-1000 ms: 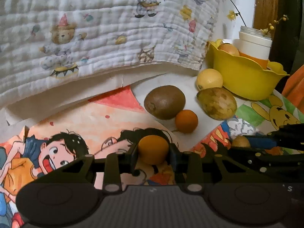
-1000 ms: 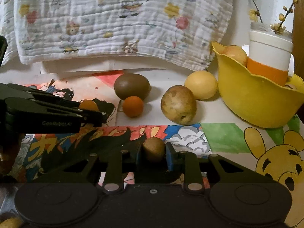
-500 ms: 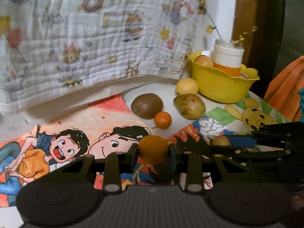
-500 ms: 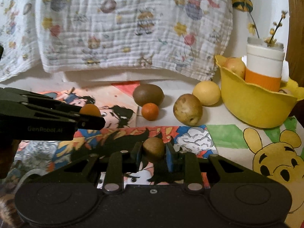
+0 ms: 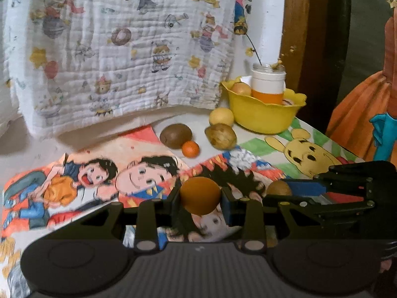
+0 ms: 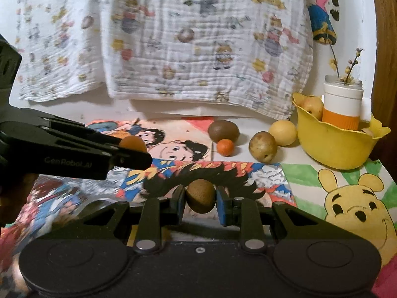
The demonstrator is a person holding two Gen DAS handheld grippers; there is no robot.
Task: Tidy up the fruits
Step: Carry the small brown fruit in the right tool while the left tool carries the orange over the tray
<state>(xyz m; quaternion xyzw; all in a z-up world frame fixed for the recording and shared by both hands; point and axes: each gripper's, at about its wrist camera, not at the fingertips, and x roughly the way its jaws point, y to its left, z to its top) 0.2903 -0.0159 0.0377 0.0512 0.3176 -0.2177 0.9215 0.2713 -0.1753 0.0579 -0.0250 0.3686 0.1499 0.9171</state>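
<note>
Your left gripper [image 5: 200, 196] clamps an orange fruit [image 5: 200, 195] and your right gripper [image 6: 200, 196] a small brown fruit [image 6: 200, 195] above the cartoon-printed table cover [image 6: 322, 181], with the yellow bowl [image 6: 332, 146] far right beneath a hanging printed blanket [image 6: 198, 37].

Seven fruits [image 6: 200, 196], one bowl [image 6: 332, 149]

Both grippers now sit higher and farther back from the fruit on the table than a second ago. From the left gripper [image 5: 200, 196], clamped on its orange fruit [image 5: 200, 195], the yellow bowl [image 5: 263, 119] and kiwi [image 5: 175, 135] look smaller and farther off. The right gripper [image 6: 200, 196], with its small brown fruit [image 6: 200, 195], now sees more of the hanging cloth [image 6: 173, 37].
</note>
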